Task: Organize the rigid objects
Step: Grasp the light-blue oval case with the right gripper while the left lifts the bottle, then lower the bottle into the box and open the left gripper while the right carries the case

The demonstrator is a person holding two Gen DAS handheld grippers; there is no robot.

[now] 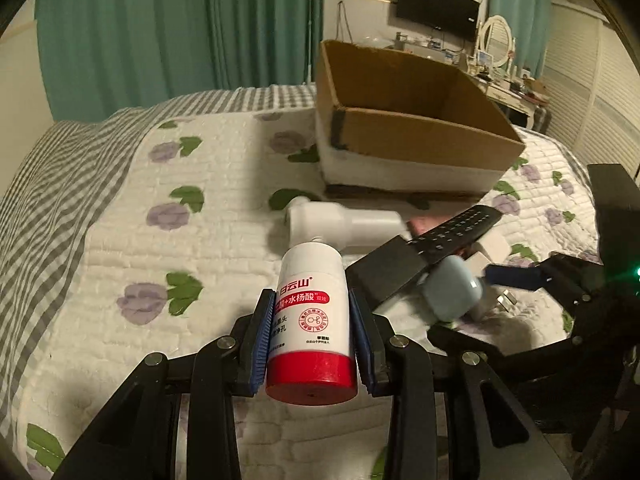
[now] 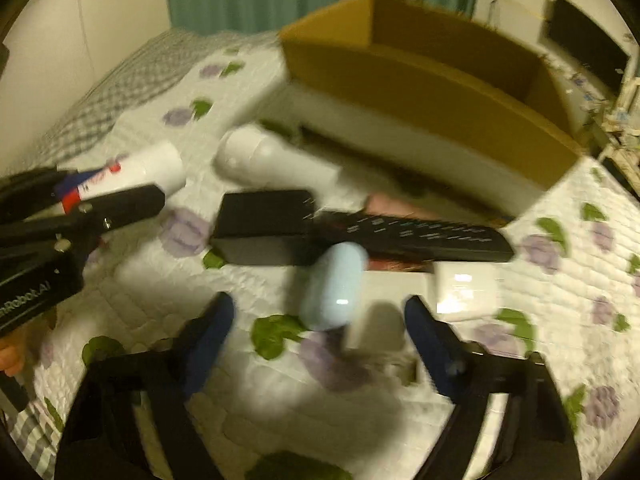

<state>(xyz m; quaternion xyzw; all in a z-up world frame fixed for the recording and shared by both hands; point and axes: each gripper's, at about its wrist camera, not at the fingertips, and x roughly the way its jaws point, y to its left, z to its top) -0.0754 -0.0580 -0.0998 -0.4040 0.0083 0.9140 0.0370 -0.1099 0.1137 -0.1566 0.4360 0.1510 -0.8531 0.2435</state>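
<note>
My left gripper (image 1: 312,336) is shut on a white bottle with a red cap (image 1: 311,328), held above the flowered quilt; the bottle also shows in the right wrist view (image 2: 136,172). My right gripper (image 2: 320,324) is open, its fingers either side of a pale blue oval case (image 2: 334,286), not touching it. Behind the case lie a black remote (image 2: 416,236) and a black box (image 2: 264,220). A white pipe-shaped object (image 1: 340,222) lies beyond. An open cardboard box (image 1: 404,120) stands at the back of the bed.
A white charger block (image 2: 464,286) lies right of the blue case. Something pink (image 2: 396,206) lies under the remote. The quilt (image 1: 160,240) covers the bed; green curtains, a wall TV (image 1: 438,6) and a dresser are behind.
</note>
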